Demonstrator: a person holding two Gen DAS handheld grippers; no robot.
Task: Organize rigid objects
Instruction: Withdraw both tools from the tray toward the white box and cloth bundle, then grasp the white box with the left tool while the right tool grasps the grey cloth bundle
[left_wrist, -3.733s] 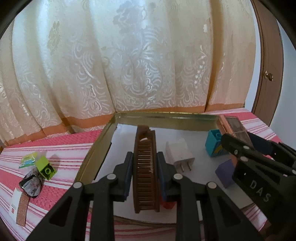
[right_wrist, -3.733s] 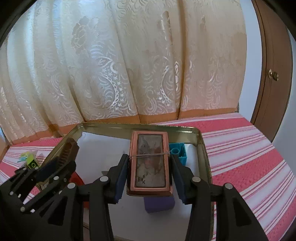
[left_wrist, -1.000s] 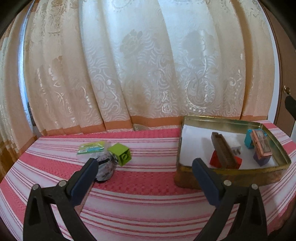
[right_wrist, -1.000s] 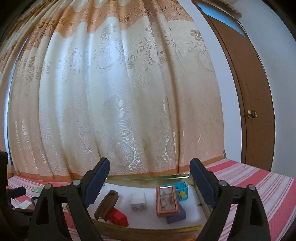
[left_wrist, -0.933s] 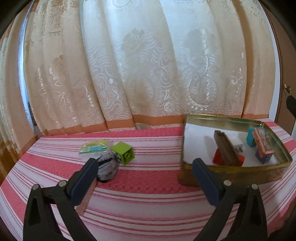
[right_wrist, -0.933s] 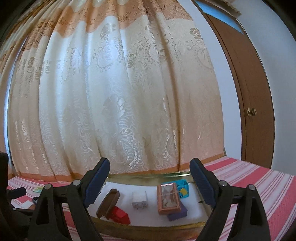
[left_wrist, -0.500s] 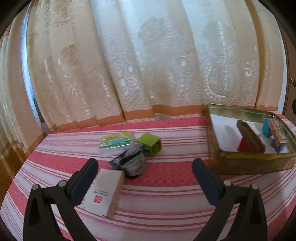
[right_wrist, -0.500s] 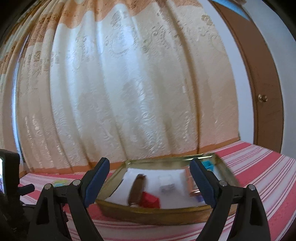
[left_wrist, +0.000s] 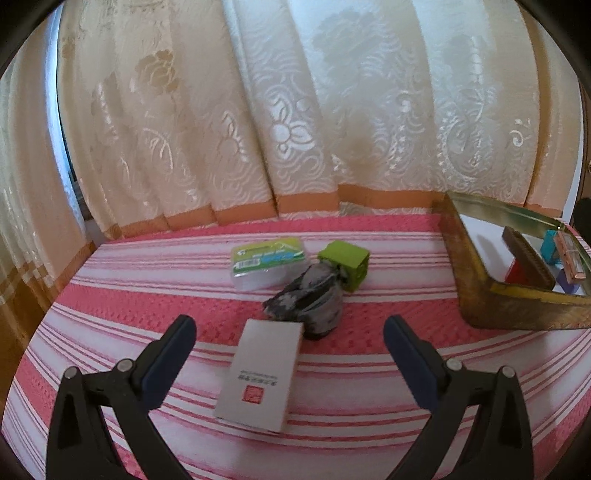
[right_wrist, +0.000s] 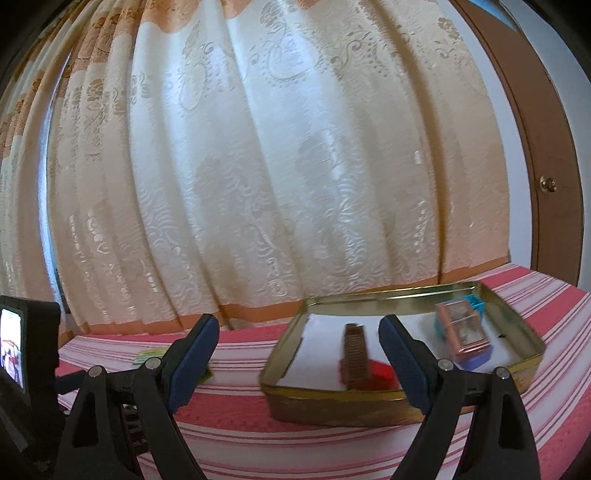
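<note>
My left gripper (left_wrist: 290, 339) is open and empty, just short of a white card box (left_wrist: 260, 374) lying on the striped cloth. Behind the box lie a crumpled grey-black bundle (left_wrist: 308, 301), a green block (left_wrist: 345, 264) and a green-labelled clear packet (left_wrist: 267, 260). The gold tin tray (left_wrist: 480, 291) at the right holds a brown comb (left_wrist: 528, 260), a red block, a teal block and a copper-framed case (left_wrist: 570, 258). My right gripper (right_wrist: 297, 354) is open and empty, short of the tray (right_wrist: 332, 404), with the comb (right_wrist: 354, 354) and case (right_wrist: 463, 332) inside.
A cream lace curtain (left_wrist: 295, 110) hangs along the far edge of the table. A brown door (right_wrist: 546, 166) stands at the right. The left gripper's body with its small screen (right_wrist: 14, 343) shows at the left of the right wrist view.
Both grippers let go of the comb and the case in the tray and pulled back open. The left gripper has swung left toward the loose items, and the right view has shifted left.
</note>
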